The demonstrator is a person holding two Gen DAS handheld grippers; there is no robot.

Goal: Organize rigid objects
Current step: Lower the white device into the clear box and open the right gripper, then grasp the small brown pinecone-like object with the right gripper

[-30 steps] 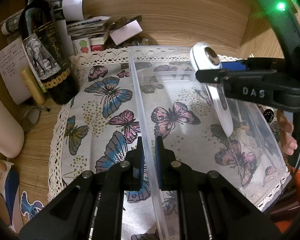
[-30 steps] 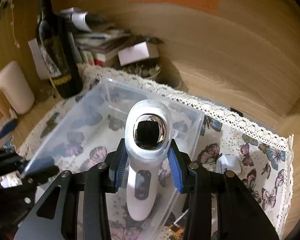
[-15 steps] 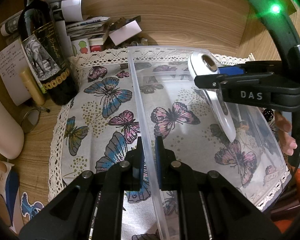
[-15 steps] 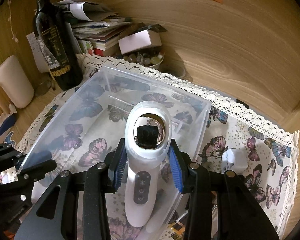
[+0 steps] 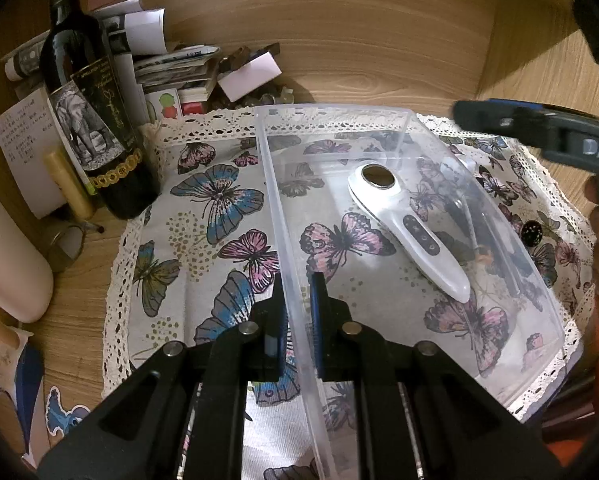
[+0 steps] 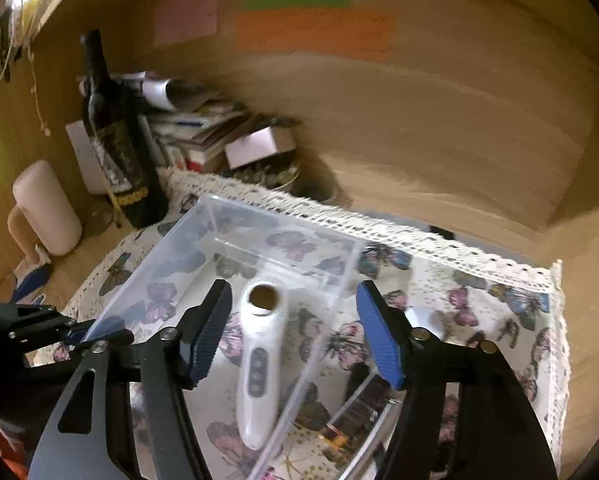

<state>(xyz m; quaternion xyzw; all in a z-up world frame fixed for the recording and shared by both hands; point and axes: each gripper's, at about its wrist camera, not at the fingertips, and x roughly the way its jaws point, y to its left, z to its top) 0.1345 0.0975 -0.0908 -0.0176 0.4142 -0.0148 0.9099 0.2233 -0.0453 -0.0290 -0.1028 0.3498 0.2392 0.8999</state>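
A clear plastic box point(image 5: 331, 110) point(image 6: 280, 217) stands on a butterfly-print cloth point(image 5: 203, 200). My left gripper point(image 5: 297, 294) is shut on the box's left wall near the front. A white handheld device point(image 5: 413, 236) point(image 6: 258, 364) with a round metal head lies flat on the box floor. Above it my right gripper point(image 6: 295, 322) hangs with its jaws opening; the blue pads stand apart from the device and do not touch it. In the left wrist view one right finger point(image 5: 503, 120) reaches in from the right edge, above the box.
A dark wine bottle point(image 5: 95, 140) point(image 6: 119, 152) and a stack of books and papers point(image 5: 179, 68) stand at the back left. A cream mug point(image 6: 47, 208) is further left. Right of the box lie a small white object point(image 6: 423, 320) and a clear case point(image 6: 363, 412). Wooden walls close the back and right.
The right gripper let go of the white device, opened wide and lifted back. The device now lies on the box floor. The left gripper kept its hold on the box wall.
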